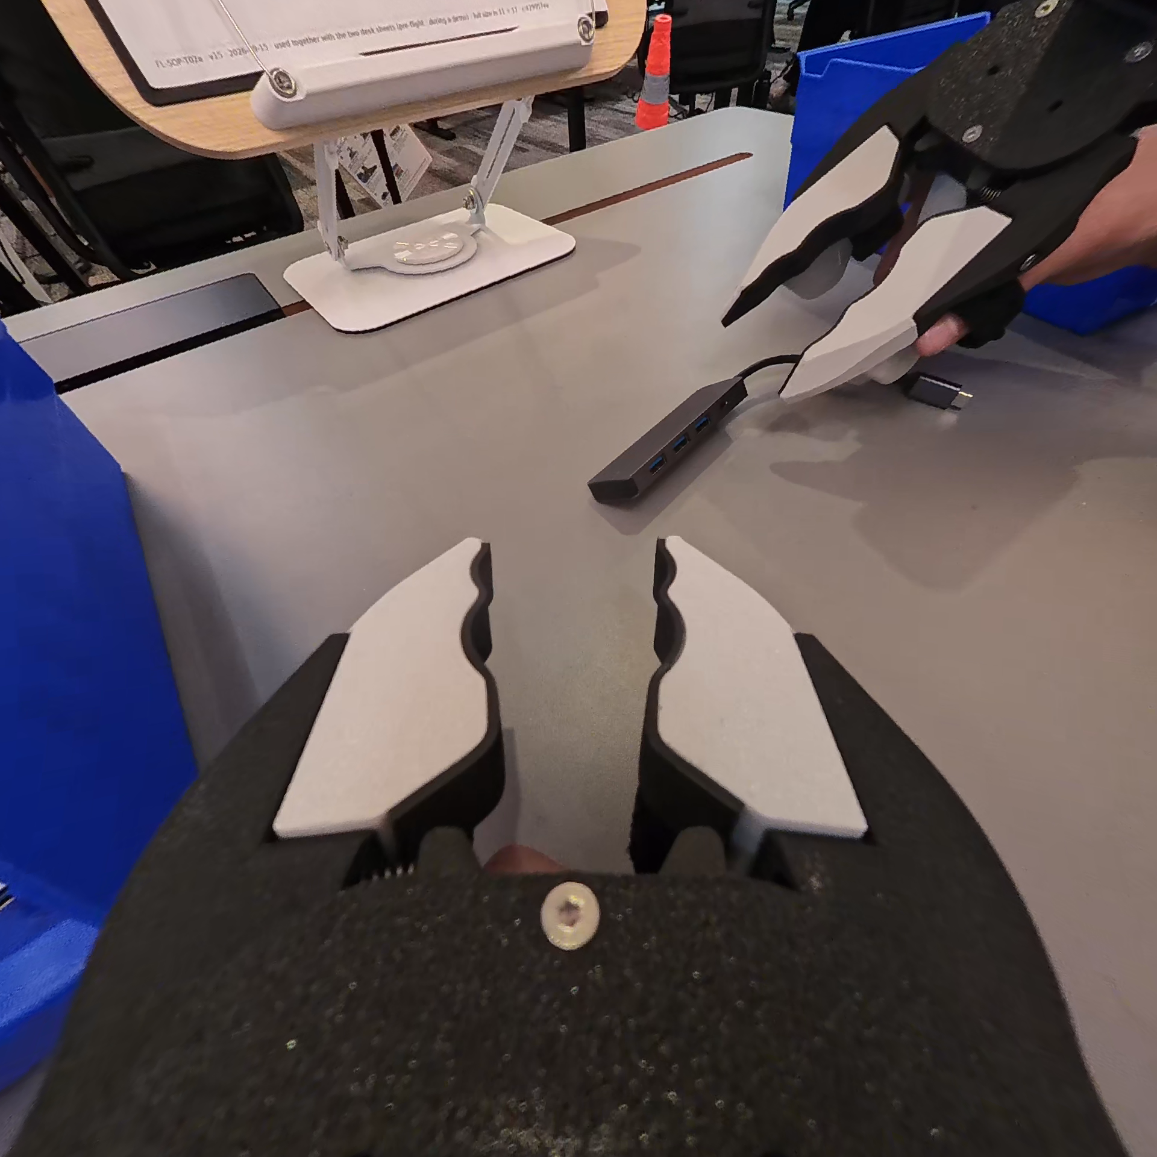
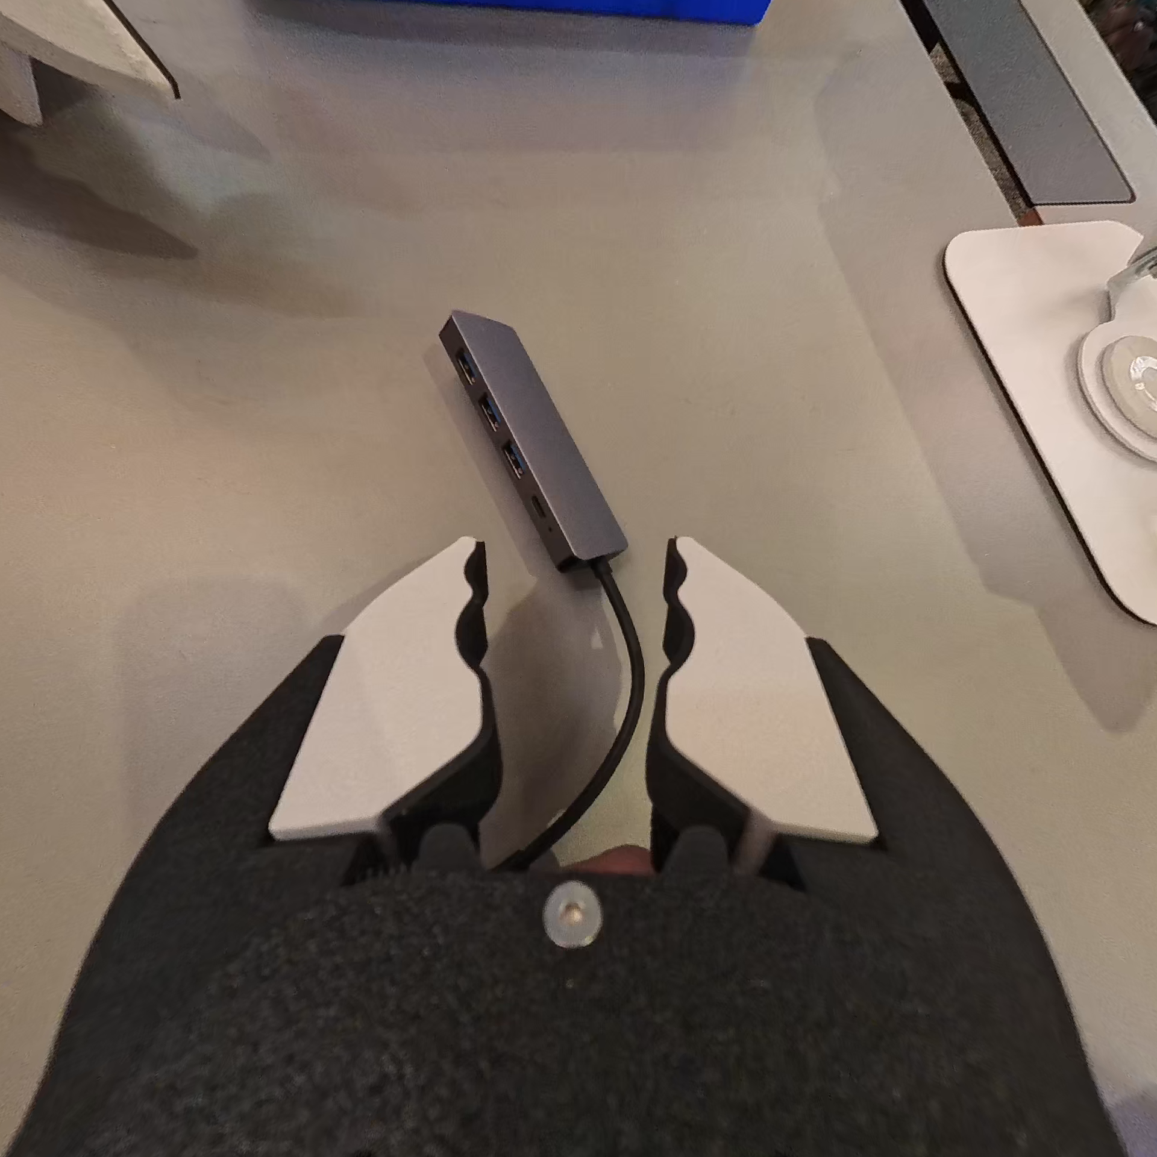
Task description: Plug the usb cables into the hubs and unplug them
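both tongs were seen with their fingers spread apart and nothing clamped between them. the left gripper (image 1: 573, 557) was held above bare table, its two fingers faced with flat matte white plates over black, wavy-edged pads, set in a speckled black foam-like body. the right gripper (image 2: 576, 557) was built the same way; in the left wrist view it (image 1: 757, 357) was seen at 2 o'clock, carried by a hand (image 1: 1089, 231) in a black fingerless glove.

one usb hub (image 2: 532, 438) was counted: a slim, rectangular, dark grey metallic bar lying flat on the smooth grey table (image 2: 250, 438), just ahead of the right gripper's tips toward 12 o'clock. three blue-lined ports and one small oval port were counted along its side in the right wrist view. one short black rubbery cable (image 2: 626, 676) ran from its near end, curving back between the right fingers without being gripped.

only the left wrist view showed the cable's plug (image 1: 936, 391), a dark metal connector lying on the table at 3 o'clock, beyond the right gripper. that view also gave two blue plastic bins, one (image 1: 62, 626) at 9 o'clock and one (image 1: 876, 106) at 1 o'clock, a white metal stand (image 1: 432, 263) carrying a wooden board at 11 o'clock, and one orange cone (image 1: 654, 75) far behind. the right wrist view showed only the stand's white rounded base plate (image 2: 1014, 350) at 3 o'clock.
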Tool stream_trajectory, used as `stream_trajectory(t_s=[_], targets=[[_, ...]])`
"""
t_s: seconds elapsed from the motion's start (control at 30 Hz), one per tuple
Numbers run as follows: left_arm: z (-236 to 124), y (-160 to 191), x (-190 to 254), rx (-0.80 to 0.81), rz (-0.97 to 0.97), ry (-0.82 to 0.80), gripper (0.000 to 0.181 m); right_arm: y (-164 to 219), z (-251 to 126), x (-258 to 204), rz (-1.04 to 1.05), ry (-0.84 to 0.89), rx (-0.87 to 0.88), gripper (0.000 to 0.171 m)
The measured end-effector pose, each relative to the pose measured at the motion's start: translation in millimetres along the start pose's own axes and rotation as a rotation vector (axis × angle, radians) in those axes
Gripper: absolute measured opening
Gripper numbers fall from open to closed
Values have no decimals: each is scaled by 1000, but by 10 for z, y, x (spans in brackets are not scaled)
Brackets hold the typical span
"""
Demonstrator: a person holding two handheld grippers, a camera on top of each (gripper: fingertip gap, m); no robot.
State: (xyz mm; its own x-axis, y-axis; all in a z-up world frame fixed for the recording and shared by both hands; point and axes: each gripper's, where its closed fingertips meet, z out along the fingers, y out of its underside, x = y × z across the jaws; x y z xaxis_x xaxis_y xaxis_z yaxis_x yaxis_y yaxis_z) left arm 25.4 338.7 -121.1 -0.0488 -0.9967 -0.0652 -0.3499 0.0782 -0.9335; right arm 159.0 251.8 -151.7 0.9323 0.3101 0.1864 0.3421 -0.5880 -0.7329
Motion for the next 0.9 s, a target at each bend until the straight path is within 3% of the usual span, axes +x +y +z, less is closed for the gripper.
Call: stream_trajectory(t_s=[0.9], targets=[[24, 19, -30, -18, -23, -2, 49, 54, 12, 26, -8, 13, -28, 54]])
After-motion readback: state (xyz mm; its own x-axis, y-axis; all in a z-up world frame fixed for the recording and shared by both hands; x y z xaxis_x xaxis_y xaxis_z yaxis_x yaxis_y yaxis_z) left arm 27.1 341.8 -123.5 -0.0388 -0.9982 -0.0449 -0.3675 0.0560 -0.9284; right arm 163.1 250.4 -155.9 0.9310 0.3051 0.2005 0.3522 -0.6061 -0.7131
